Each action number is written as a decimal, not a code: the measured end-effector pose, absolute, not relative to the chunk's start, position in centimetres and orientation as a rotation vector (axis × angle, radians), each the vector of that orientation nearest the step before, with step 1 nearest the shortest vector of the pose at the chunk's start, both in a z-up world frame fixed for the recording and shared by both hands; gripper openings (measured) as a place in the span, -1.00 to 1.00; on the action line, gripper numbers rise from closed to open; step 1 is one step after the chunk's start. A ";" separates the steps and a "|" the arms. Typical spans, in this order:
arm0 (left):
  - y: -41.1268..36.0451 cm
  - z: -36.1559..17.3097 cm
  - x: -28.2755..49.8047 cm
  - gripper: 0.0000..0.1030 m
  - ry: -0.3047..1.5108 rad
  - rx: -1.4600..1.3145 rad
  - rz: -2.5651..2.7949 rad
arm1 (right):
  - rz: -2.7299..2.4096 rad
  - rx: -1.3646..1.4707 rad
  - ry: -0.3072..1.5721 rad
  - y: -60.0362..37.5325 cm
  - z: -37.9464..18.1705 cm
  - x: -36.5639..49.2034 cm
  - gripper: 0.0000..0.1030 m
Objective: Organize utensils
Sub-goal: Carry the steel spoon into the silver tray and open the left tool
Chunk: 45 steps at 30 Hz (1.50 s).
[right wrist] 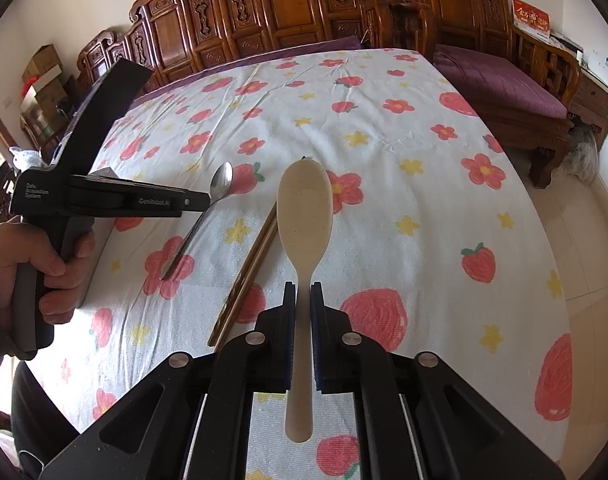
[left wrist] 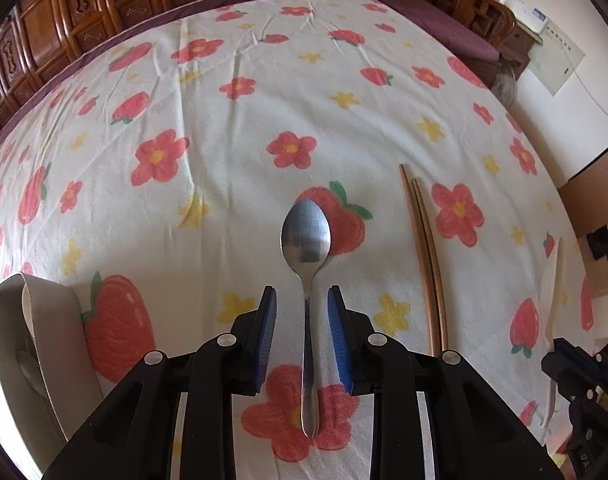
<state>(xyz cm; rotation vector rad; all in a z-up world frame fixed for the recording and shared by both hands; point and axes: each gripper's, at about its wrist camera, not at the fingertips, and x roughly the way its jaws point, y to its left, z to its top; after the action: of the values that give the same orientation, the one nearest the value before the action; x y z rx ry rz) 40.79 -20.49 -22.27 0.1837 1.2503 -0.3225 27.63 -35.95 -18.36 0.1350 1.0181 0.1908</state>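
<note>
A wide surface (right wrist: 383, 168) under a white cloth printed with red flowers and strawberries is filling most of the room in front of the carved wooden screens (right wrist: 304, 4). A roll of paper (left wrist: 36, 344) is sitting at its left edge. Two wooden chopsticks (left wrist: 425, 252) are lying side by side on the cloth, between the two spoons. The right gripper (right wrist: 303, 296) is clamping the handle of a beige rice spoon (right wrist: 304, 216), holding it above the cloth. The left gripper (left wrist: 302, 300) is standing with its jaws apart, either side of a metal spoon (left wrist: 305, 236) that is lying on the cloth, pads clear of its handle.
</note>
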 end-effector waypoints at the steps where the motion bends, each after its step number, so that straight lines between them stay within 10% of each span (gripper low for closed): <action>1: -20.6 -22.5 40.8 -0.53 1.262 0.189 -0.324 | 0.191 0.136 1.018 -36.0 -18.4 27.7 -0.83; 9: -20.8 -23.2 41.0 -0.95 1.269 0.222 -0.311 | 0.187 0.138 1.020 -36.3 -18.5 27.8 -0.83; 45: -19.1 -20.4 36.4 -1.00 1.133 0.257 -0.441 | 0.182 0.125 1.011 -35.7 -18.1 27.5 -0.83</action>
<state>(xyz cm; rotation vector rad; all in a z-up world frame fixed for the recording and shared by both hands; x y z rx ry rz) 36.41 -19.14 -20.41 0.2567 1.1327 -0.4410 27.46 -35.68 -18.13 0.1251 1.0114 0.1820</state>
